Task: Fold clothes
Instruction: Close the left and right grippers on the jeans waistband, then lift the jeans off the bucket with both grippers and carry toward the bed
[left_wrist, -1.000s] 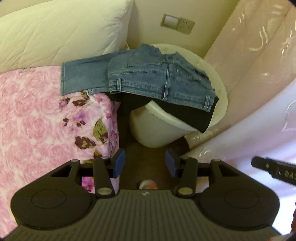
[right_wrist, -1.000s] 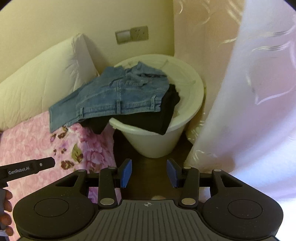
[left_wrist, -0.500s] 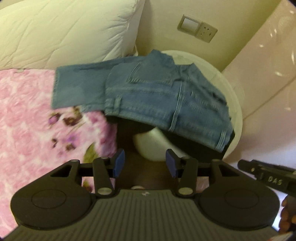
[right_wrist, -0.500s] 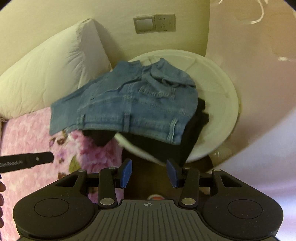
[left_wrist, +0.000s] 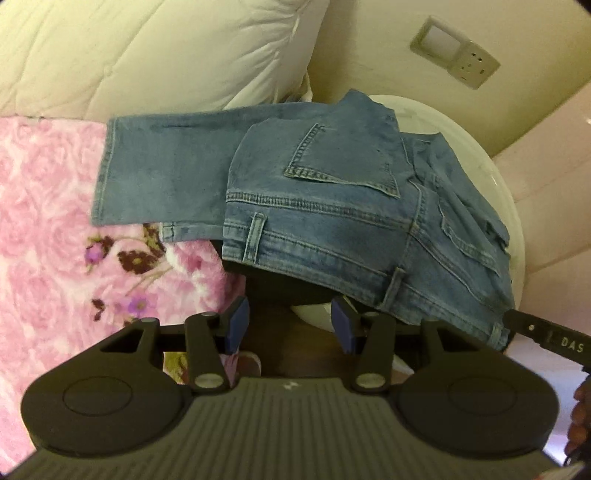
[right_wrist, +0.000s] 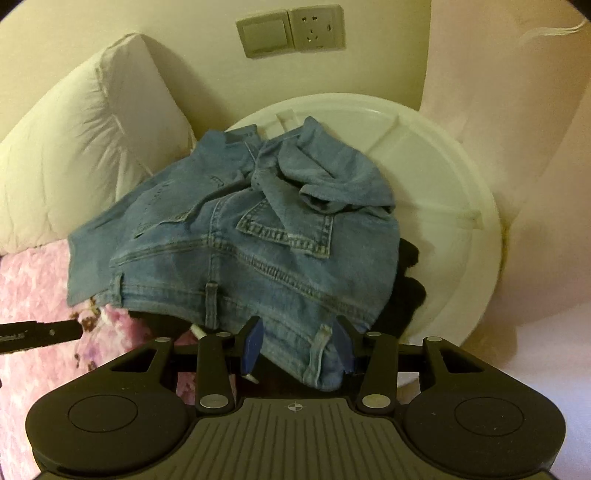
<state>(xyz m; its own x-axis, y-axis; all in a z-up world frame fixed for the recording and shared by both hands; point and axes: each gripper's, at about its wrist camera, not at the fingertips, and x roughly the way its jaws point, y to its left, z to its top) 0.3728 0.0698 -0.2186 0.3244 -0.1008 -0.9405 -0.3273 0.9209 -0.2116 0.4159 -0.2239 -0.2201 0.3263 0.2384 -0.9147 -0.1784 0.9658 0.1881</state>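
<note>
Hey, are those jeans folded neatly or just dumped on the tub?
Dumped, not neatly folded. The jeans lie crumpled over the white tub, one leg spilling onto the pink blanket, fabric bunched on top.

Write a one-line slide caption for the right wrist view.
Open right hand-held gripper straddling the waistband of blue jeans draped over a white tub beside the pink floral bedspread.

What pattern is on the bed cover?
Pink roses with purple flowers on the bed cover; clearest in the left wrist view.
</note>
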